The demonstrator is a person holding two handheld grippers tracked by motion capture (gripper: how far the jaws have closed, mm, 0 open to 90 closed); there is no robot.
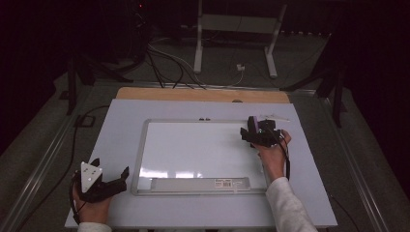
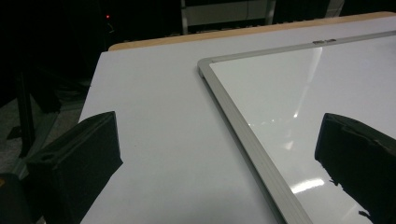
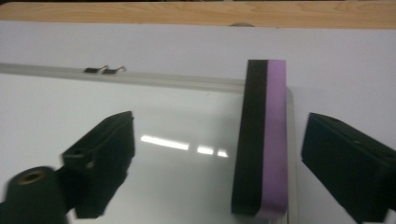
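Note:
A white whiteboard (image 1: 193, 150) with a grey frame lies flat on the table. A black and purple eraser (image 3: 261, 140) stands on its long edge at the board's right rim, near the top right corner (image 1: 252, 124). My right gripper (image 3: 219, 140) is open, one jaw on each side of the eraser and neither pad pressing on it. In the high view the right gripper (image 1: 251, 134) hovers over that corner. My left gripper (image 1: 111, 166) is open with nothing in it, beside the board's lower left corner; the board's frame (image 2: 243, 135) runs between its jaws (image 2: 217, 135).
The white tabletop (image 1: 121, 121) ends in a wooden strip (image 1: 193, 94) at the far side. Two small metal clips (image 3: 105, 70) sit on the board's top rim. A pen tray with a label (image 1: 200, 183) lines its near edge. Cables and stand legs (image 1: 198, 43) lie beyond.

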